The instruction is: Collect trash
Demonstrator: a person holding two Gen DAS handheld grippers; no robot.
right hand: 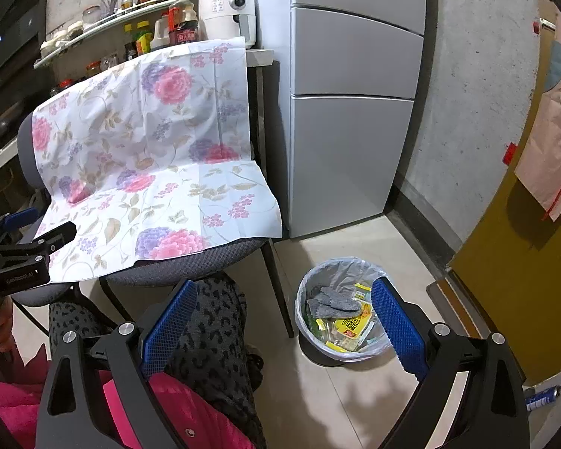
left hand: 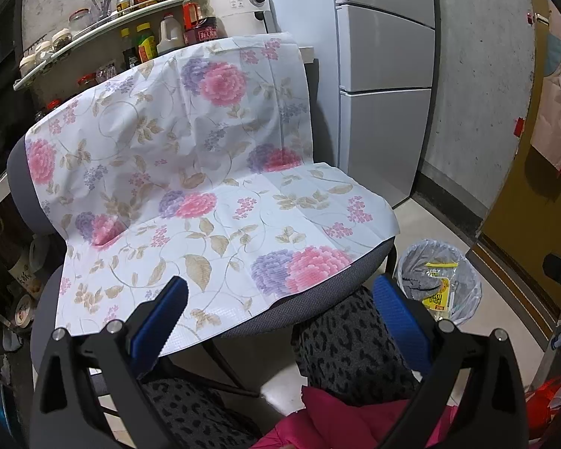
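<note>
A small bin lined with a clear plastic bag (right hand: 340, 273) stands on the floor right of the chair. In it lie a grey sock-like cloth (right hand: 329, 305) and yellow wrappers (right hand: 351, 325). The bin also shows in the left wrist view (left hand: 463, 262). My right gripper (right hand: 284, 303) is open and empty, held above my knees, its right finger over the bin's rim. My left gripper (left hand: 280, 295) is open and empty over the chair's front edge. It also shows in the right wrist view (right hand: 37, 232) at the left.
A grey chair (left hand: 310, 307) carries a flowered sheet (left hand: 190, 172) over its back and seat. A grey fridge (right hand: 355, 104) stands behind the bin. A shelf of bottles (left hand: 131, 11) and a white air fryer (left hand: 243, 3) stand behind the chair. A spray can (right hand: 542, 396) lies at the right.
</note>
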